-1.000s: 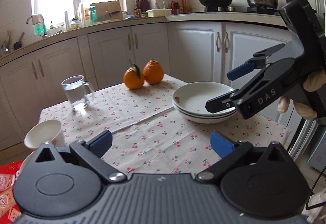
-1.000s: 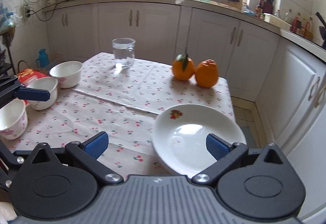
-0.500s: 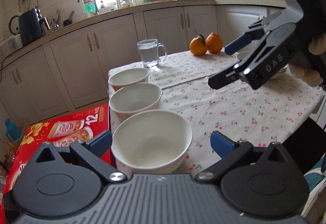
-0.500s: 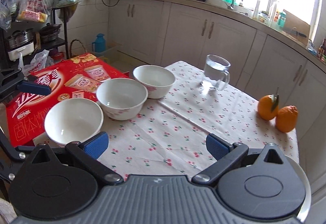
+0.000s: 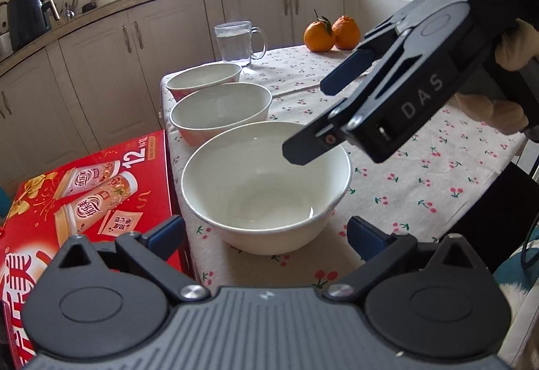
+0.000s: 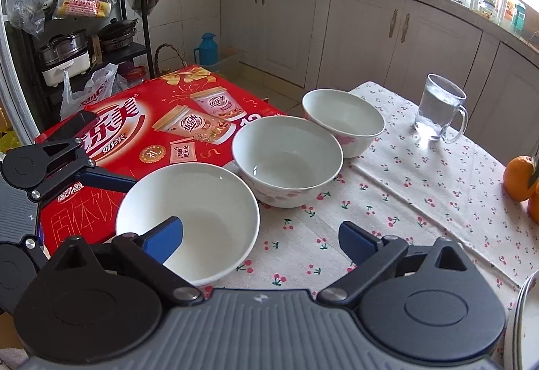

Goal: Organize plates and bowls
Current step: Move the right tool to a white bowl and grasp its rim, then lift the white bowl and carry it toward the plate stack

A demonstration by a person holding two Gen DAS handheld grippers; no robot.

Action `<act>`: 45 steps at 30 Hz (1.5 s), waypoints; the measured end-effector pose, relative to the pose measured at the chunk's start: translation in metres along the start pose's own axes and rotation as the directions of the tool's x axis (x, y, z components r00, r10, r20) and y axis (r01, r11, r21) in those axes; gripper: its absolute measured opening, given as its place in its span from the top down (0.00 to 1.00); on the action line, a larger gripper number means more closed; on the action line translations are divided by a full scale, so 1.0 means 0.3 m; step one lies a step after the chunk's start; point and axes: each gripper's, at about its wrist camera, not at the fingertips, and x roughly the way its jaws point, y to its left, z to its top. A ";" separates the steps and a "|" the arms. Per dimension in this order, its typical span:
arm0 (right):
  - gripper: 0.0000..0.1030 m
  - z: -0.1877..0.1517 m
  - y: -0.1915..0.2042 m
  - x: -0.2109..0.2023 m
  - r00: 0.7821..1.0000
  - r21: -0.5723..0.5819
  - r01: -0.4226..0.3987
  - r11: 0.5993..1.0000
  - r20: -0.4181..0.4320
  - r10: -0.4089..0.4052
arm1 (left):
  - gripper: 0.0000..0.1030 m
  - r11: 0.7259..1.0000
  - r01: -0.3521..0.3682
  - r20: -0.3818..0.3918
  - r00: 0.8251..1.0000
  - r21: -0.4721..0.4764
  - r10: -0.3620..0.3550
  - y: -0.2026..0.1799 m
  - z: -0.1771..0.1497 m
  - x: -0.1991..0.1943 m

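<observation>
Three white bowls stand in a row on the cherry-print tablecloth: a near bowl (image 5: 266, 181) (image 6: 188, 218), a middle bowl (image 5: 220, 110) (image 6: 286, 157) and a far bowl (image 5: 203, 78) (image 6: 343, 120). My left gripper (image 5: 266, 232) is open, its fingers on either side of the near bowl. My right gripper (image 6: 261, 238) is open and hovers over the near bowl's right rim; it also shows in the left wrist view (image 5: 323, 120). The rim of the stacked plates (image 6: 522, 312) shows at the lower right.
A red milk-tea carton (image 5: 84, 194) (image 6: 161, 124) sits just left of the table edge. A glass mug of water (image 5: 235, 41) (image 6: 439, 110) and two oranges (image 5: 330, 33) (image 6: 520, 178) stand further back. Cabinets surround the table.
Both grippers have swung from the plate stack at the right to the row of bowls at the left. They have closed in on the near bowl. Both stayed open.
</observation>
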 end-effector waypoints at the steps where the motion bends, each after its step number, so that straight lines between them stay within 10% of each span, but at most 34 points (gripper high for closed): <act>1: 0.10 0.001 0.000 0.012 1.000 0.012 -0.011 1.000 -0.016 0.011 | 0.03 1.000 0.008 -0.004 1.000 0.003 -0.008 0.003 0.001 0.005; 22: 0.49 0.004 -0.013 0.086 0.982 0.092 -0.160 0.983 -0.090 0.169 | 0.13 0.998 0.063 -0.013 0.998 -0.003 -0.063 0.038 0.021 0.039; 45: 0.50 -0.044 -0.105 -0.036 0.994 0.153 -0.088 0.984 -0.043 0.096 | 0.13 0.990 0.108 -0.009 0.994 0.086 -0.108 -0.070 0.125 0.072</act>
